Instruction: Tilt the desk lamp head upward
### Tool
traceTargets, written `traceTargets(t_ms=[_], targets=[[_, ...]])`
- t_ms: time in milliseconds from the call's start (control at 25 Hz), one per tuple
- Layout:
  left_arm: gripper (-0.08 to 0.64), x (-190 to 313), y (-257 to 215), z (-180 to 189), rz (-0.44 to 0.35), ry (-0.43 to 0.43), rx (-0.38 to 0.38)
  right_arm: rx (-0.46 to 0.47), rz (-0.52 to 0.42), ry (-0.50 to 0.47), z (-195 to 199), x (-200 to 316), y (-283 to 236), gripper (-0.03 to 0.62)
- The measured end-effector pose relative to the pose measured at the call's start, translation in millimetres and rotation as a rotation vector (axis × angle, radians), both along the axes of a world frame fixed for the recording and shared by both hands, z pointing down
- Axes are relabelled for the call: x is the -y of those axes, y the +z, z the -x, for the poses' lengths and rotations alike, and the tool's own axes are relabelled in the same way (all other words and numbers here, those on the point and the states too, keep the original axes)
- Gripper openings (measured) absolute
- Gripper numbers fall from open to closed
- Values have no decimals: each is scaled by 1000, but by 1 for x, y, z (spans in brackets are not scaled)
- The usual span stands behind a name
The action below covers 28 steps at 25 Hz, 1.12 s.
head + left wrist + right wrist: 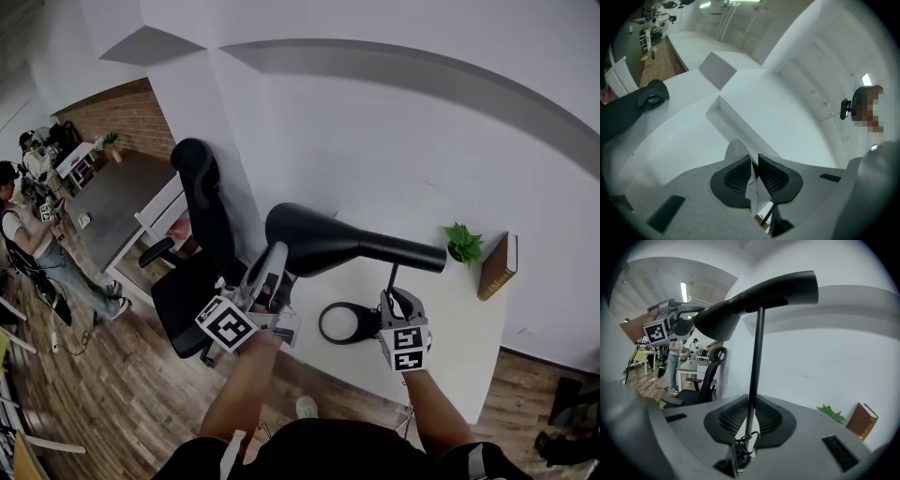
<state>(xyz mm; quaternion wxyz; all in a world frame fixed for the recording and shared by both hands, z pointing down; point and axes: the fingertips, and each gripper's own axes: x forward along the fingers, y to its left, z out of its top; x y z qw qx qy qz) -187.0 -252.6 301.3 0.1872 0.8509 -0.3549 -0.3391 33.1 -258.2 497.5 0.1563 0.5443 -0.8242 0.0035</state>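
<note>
Black all over, the desk lamp (349, 246) stands on the white bench (469, 347) at the middle of the head view, its ring base (324, 323) flat on the top and its thin stem (392, 277) rising from it. The only print to be seen is the black-and-white square marker pattern on each gripper's cube. The lamp head (314, 239) lies long and tapered. In the head view its wide mouth is towards the centre left and its narrow blunt tail towards the right. In the right gripper view it slopes, mouth low at the left and tail high at the upper right. The left gripper (275, 258) has its fingers pressed nearly together on the rim of the lamp head. In its own view that rim shows only as a thin pale sliver, edge-on between the pads, and the rest of the lamp is out of frame. The right gripper (398, 298) pinches the stem between its fingers, low down near the base, with a dark loop of cable (740, 451) bunched beneath, hard to make out. A small green plant (462, 244) and a brown book (497, 265) stand at the right of the bench. A black office chair (202, 234) is at the left.
</note>
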Motion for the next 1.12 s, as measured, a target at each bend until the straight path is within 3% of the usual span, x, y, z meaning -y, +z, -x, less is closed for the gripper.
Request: traceTargets(t_ms=[360, 600, 960, 1120], targets=[[44, -2, -31, -8, -79, -60, 98, -13, 4, 26, -2, 0, 0, 43], [43, -4, -50, -15, -115, -89, 113, -23, -5, 43, -2, 0, 1, 43], [43, -11, -97, -43, -210, -107, 297, -29, 4, 43, -2, 0, 1, 43], [43, -13, -106, -48, -222, -108, 338, -21, 9, 76, -1, 0, 0, 43]])
